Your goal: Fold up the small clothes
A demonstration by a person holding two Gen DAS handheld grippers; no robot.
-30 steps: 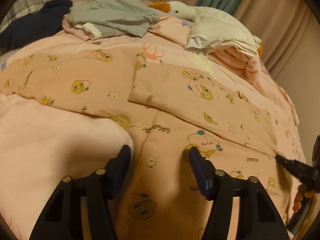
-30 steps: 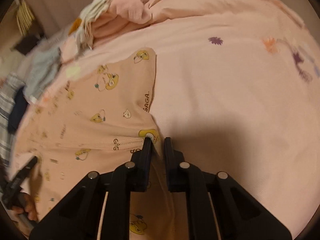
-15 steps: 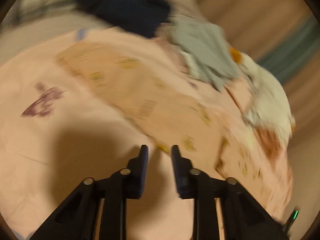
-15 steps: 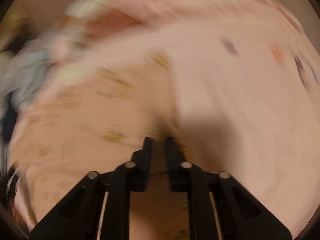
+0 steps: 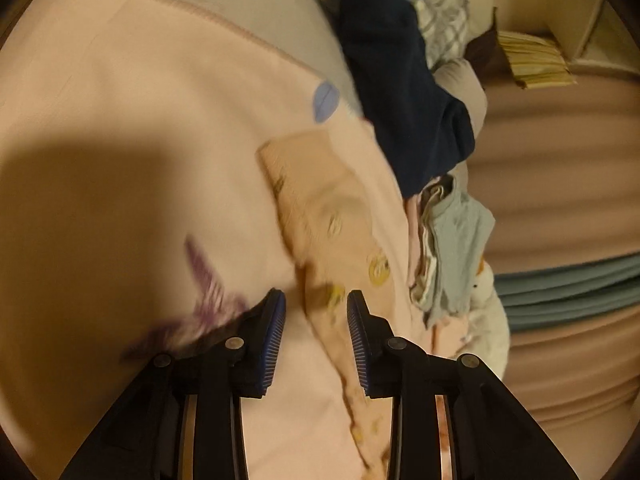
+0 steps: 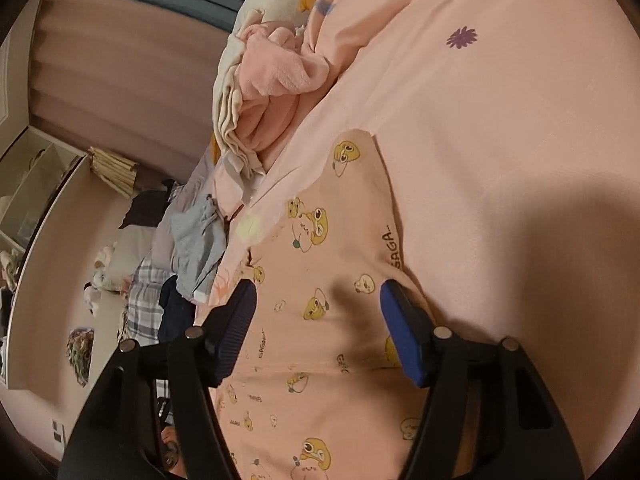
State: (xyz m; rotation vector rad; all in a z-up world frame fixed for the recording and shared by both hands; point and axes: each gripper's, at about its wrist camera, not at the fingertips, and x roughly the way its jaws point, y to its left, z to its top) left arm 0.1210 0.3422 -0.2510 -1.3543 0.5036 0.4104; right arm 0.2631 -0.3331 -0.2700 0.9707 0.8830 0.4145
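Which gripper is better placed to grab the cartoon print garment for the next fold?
Probably the left gripper: its narrow jaws straddle the cartoon print garment's edge. The right gripper hangs wide open over flat cloth.

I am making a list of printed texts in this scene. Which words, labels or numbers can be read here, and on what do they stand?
"SAGA...": on the peach cartoon-print garment, near its right edge, in the right wrist view.
Several smaller words are printed lower on the same garment: too small and turned to read surely.
In the left wrist view the garment is blurred: nothing can be read.
The pink bed sheet carries only flower pictures, no words.
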